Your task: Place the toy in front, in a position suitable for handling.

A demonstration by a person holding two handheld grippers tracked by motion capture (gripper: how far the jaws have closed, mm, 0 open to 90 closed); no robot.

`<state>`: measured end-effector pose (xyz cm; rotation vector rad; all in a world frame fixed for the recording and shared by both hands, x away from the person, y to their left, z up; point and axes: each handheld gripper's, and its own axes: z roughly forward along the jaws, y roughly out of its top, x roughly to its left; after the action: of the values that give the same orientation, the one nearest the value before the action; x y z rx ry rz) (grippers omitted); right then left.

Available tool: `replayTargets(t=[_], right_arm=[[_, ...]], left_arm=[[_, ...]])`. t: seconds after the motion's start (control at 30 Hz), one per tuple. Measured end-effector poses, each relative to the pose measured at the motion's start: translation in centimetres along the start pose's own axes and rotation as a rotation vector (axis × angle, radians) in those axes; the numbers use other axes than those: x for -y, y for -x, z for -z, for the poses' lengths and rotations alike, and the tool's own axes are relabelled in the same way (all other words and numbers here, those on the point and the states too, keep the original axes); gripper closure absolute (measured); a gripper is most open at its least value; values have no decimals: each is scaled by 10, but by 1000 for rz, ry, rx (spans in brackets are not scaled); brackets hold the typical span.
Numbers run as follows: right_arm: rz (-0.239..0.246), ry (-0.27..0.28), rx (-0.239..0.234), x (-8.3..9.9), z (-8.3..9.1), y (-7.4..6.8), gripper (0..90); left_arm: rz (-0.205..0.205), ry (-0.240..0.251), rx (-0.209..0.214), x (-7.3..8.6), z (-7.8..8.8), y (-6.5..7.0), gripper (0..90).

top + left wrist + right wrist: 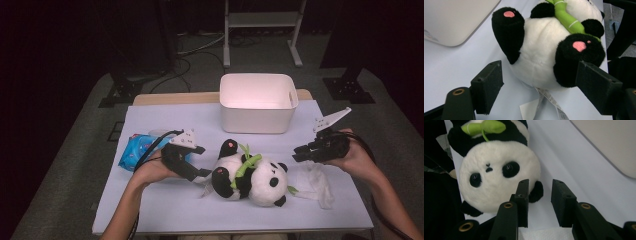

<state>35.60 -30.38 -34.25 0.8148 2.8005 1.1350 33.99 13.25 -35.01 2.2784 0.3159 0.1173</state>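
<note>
Panda plush lies on its back at lower centre of the table, your left gripper wide-jawed at its feet, your right gripper narrowly parted, holding nothing; closing on one foot risks it slipping free.

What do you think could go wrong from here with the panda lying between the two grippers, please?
The left gripper stands open around the panda at its bottom end, where a paper tag trails out; closing there might catch only the tag or a leg, so the toy could swing or slip. The right gripper, open beside the head, hangs over the white tissue and might drag it along.
</note>
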Motion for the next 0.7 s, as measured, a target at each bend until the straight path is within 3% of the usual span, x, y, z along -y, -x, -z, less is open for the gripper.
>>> replayTargets(t=[0.7], right_arm=[[113, -26, -12, -78, -11, 9, 603]], left_arm=[[22, 13, -5, 17, 4, -3, 176]])
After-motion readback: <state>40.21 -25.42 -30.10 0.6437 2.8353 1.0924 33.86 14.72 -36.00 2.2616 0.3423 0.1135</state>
